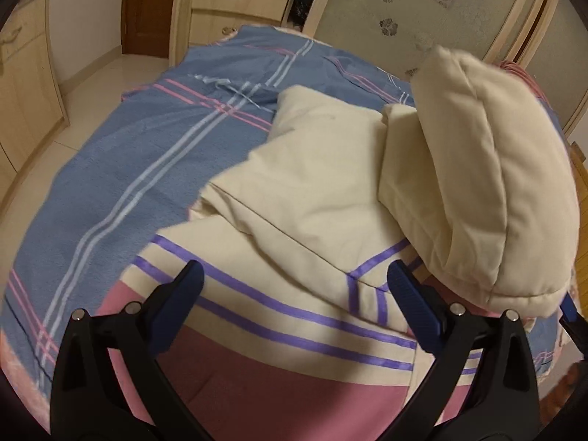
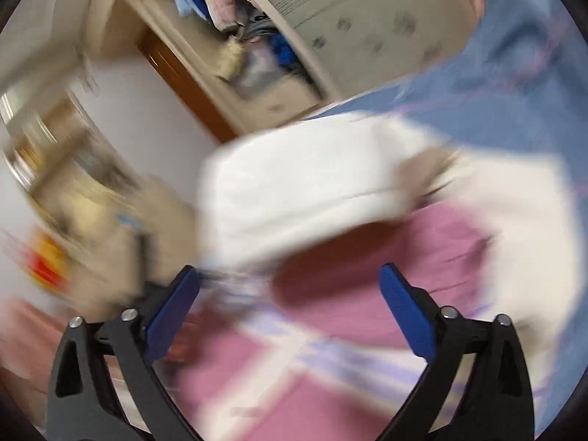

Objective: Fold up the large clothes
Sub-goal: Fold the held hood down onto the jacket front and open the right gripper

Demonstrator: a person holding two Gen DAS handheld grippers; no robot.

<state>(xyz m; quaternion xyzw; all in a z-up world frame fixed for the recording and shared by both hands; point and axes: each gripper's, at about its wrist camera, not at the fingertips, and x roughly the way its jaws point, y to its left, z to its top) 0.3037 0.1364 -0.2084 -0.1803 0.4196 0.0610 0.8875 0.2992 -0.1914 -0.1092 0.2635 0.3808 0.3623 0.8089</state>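
— Jackets first: how many are you counting?

— One. A single padded jacket (image 1: 316, 191), cream up top, pink below, with purple stripes crossing between the two colours, is lying spread on one blue bedsheet (image 1: 121, 154) that is carrying pink and white lines. Its cream sleeve (image 1: 488, 191) is standing raised and folded over at the right side of the left wrist view.

— And the claws?

— Two. The left gripper (image 1: 296, 305) is hanging over the striped part of the jacket with its two blue-padded fingers (image 1: 183, 308) spread wide, nothing sitting between them. The right gripper (image 2: 290, 305) is showing the same: both fingers apart, empty, above the pink fabric (image 2: 367, 264). A tip of a blue pad is also peeking in at the right edge of the left wrist view, under the sleeve.

— Furniture?

— One pale wooden drawer unit (image 1: 235, 3) is standing past the bed, with two drawer handles showing. One frosted sliding door (image 1: 415, 11) with a flower pattern is standing beside it, and clothes are piled in the wardrobe opening (image 2: 250, 29).

— Any writing or labels?

— I am finding none readable. The right wrist view is smearing badly; a red and yellow shape (image 2: 46, 261) at the left is too blurred to name.
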